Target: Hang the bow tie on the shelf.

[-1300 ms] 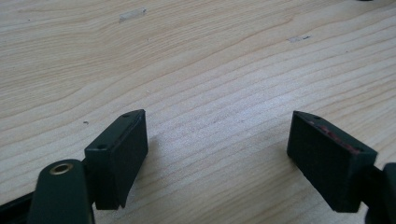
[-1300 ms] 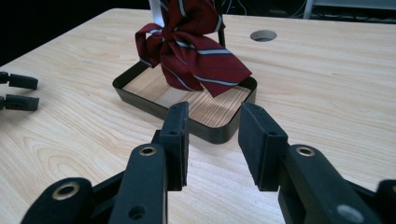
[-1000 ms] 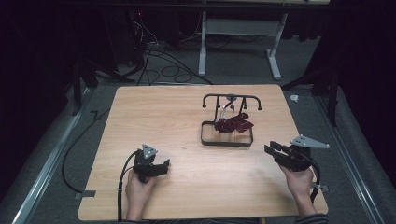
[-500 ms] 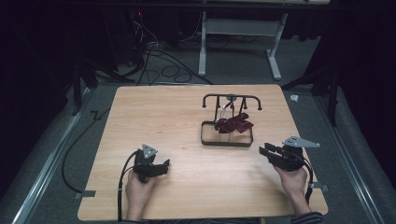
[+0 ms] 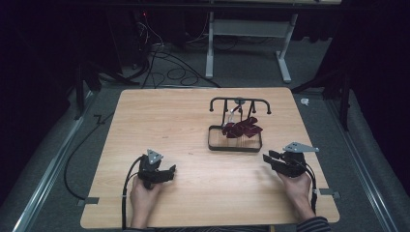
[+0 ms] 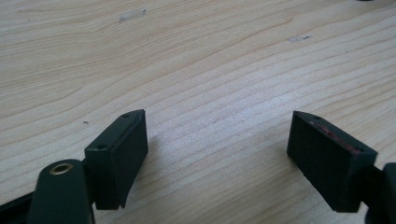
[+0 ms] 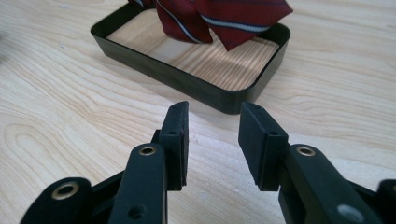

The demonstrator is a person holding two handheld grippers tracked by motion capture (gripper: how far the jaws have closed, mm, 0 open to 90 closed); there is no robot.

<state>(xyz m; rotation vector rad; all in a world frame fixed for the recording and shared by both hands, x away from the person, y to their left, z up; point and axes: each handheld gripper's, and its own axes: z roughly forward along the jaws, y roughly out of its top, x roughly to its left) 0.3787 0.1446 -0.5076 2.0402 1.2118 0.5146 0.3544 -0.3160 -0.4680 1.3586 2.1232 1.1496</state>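
A dark red striped tie [image 5: 241, 128] hangs from a black rack [image 5: 240, 101] whose base is a black-rimmed tray [image 5: 235, 146] on the wooden table [image 5: 193, 125]. In the right gripper view the tie [image 7: 224, 18] dangles over the tray [image 7: 187, 79] just beyond my right gripper [image 7: 212, 128], whose jaws stand apart with nothing between them. My right gripper [image 5: 270, 159] rests low at the table's right, pointing left toward the tray. My left gripper [image 5: 169, 171] lies near the front left, and in the left gripper view [image 6: 217, 140] its jaws gape wide over bare wood.
Behind the table a white desk frame [image 5: 246, 43] and loose cables [image 5: 164, 58] lie on the grey floor. A black cable [image 5: 77, 159] trails off the table's left side. Tape tabs mark the table's front corners [image 5: 91, 200].
My right gripper has sunk and slid slightly left toward the tray. The left gripper has not moved.
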